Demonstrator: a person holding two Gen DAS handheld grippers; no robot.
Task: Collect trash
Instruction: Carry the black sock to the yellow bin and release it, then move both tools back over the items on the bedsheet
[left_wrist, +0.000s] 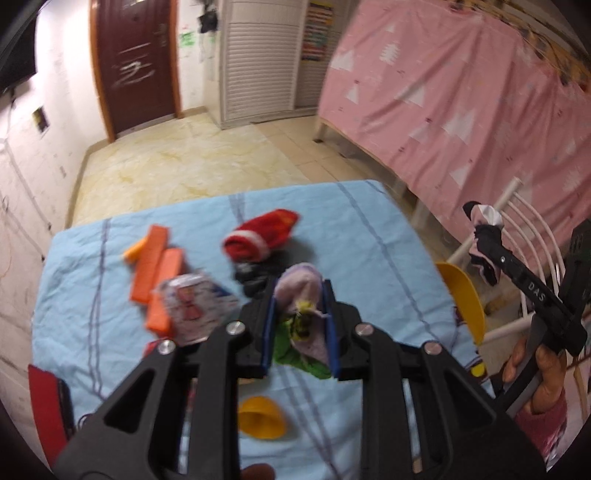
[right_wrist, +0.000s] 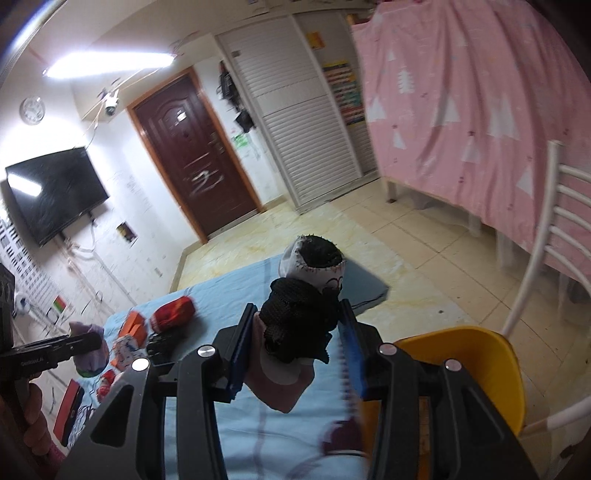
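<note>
over the blue table (left_wrist: 110, 295), both claws grip bundled socks.

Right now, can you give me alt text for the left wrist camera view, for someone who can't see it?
The left gripper is shut on a lilac sock above a table under a light blue cloth. On the cloth lie a red sock, orange blocks and a yellow cup. At the right edge, the right gripper holds a dark bundle.
</note>
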